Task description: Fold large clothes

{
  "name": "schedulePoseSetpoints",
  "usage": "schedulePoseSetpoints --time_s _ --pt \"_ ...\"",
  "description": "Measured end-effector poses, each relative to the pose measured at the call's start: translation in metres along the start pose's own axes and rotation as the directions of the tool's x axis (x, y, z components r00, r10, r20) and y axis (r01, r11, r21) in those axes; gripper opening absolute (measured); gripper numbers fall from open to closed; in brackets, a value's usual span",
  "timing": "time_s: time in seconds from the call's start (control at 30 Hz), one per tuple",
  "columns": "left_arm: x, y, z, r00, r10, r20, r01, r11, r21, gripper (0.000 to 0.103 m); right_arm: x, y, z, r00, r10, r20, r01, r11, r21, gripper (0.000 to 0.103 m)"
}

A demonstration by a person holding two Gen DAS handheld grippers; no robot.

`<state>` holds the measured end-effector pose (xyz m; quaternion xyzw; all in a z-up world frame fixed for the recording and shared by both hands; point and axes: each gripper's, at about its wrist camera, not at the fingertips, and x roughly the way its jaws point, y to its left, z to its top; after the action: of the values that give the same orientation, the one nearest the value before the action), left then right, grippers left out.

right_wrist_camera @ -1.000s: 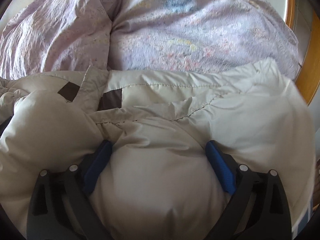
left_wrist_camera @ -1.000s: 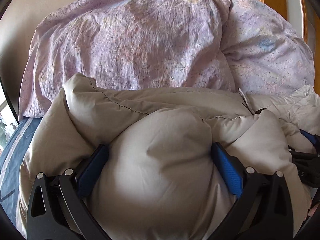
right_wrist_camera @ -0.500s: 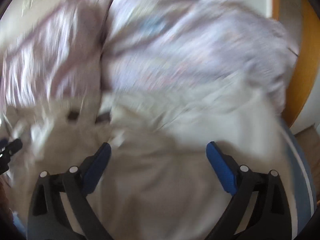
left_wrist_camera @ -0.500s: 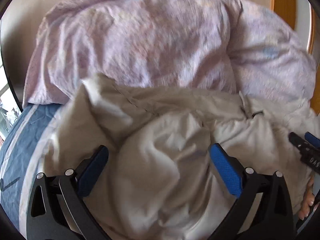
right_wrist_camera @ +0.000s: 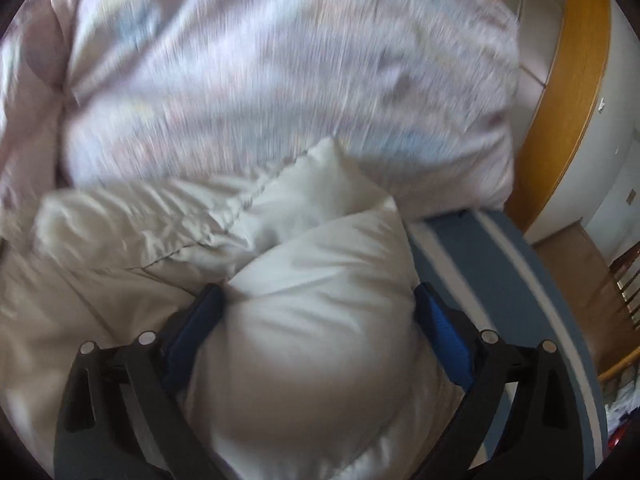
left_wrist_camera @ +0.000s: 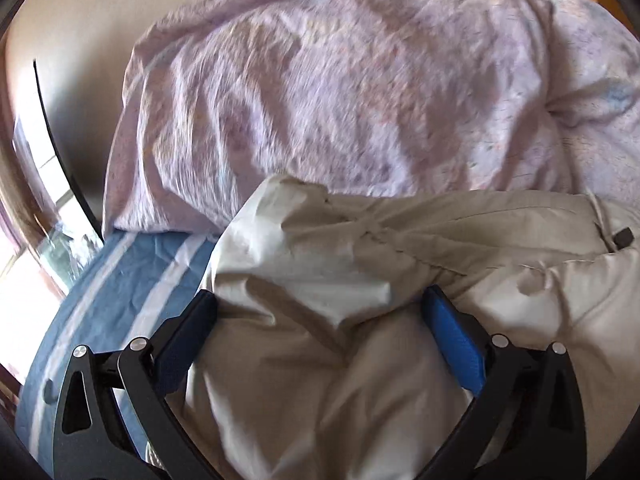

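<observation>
The left hand-held gripper point(left_wrist_camera: 320, 320) stands wide, its blue pads pressed against a bulge of the beige padded jacket point(left_wrist_camera: 460, 248). The right hand-held gripper point(right_wrist_camera: 318, 316) likewise straddles a puffed fold. Beyond both lies a lilac duvet point(left_wrist_camera: 360, 92); beneath, the striped blue bed sheet point(left_wrist_camera: 132, 276).

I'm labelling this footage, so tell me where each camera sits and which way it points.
Left wrist: on the left gripper, facing the beige jacket bunched between its blue pads.
Right wrist: on the right gripper, facing the jacket's other bulge.
Both share the jacket, lilac duvet behind, blue striped sheet beneath.
</observation>
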<state>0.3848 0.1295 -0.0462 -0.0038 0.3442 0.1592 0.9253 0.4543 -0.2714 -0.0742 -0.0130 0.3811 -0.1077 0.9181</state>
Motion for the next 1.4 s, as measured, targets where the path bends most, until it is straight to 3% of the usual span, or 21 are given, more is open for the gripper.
schedulePoseSetpoints --time_s 0.27,0.43,0.53,0.6,0.7,0.8,1.0,1.1,1.2,1.3,1.4 --pt "0.030 0.028 -0.006 0.989 -0.126 -0.072 0.115 0.983 -0.146 0.102 0.028 -0.009 -0.011 0.998 0.045 -0.039 -0.044 0.998 0.041 0.101" --pt "0.036 0.032 -0.005 0.987 -0.130 -0.098 0.114 0.981 -0.155 0.102 0.038 -0.014 -0.007 0.996 0.051 -0.072 -0.048 0.998 0.038 0.101" --pt "0.015 0.044 -0.004 0.982 -0.150 -0.115 0.128 0.976 -0.174 0.102 0.022 -0.030 -0.001 0.989 0.104 -0.106 -0.095 0.992 0.085 0.098" --pt "-0.012 0.066 -0.007 0.970 -0.236 -0.064 0.215 0.946 -0.242 0.102 -0.012 -0.059 -0.007 0.982 0.181 -0.048 -0.168 0.965 0.204 0.098" --pt "-0.051 0.108 -0.027 0.941 -0.337 -0.022 0.307 0.879 -0.365 0.102 -0.049 -0.105 -0.028 0.972 0.234 0.003 -0.219 0.903 0.371 0.099" --pt "-0.068 0.136 -0.050 0.923 -0.385 -0.008 0.338 0.820 -0.462 0.102 -0.057 -0.135 -0.052 0.952 0.305 0.000 -0.266 0.832 0.486 0.099" --pt "-0.062 0.167 -0.099 0.871 -0.491 0.016 0.366 0.626 -0.688 0.102 -0.039 -0.153 -0.101 0.887 0.460 -0.039 -0.309 0.653 0.691 0.094" --pt "-0.054 0.163 -0.111 0.837 -0.547 0.034 0.386 0.544 -0.745 0.102 -0.032 -0.149 -0.119 0.839 0.543 -0.008 -0.351 0.554 0.754 0.091" --pt "-0.052 0.153 -0.115 0.826 -0.562 0.043 0.397 0.527 -0.751 0.100 -0.027 -0.137 -0.125 0.810 0.586 0.005 -0.377 0.515 0.770 0.088" --pt "-0.048 0.140 -0.115 0.810 -0.584 0.052 0.412 0.504 -0.760 0.096 -0.025 -0.129 -0.125 0.812 0.584 0.011 -0.380 0.514 0.769 0.086" --pt "-0.043 0.131 -0.114 0.807 -0.588 0.050 0.411 0.500 -0.762 0.091 -0.025 -0.125 -0.124 0.811 0.585 0.027 -0.394 0.511 0.764 0.084"
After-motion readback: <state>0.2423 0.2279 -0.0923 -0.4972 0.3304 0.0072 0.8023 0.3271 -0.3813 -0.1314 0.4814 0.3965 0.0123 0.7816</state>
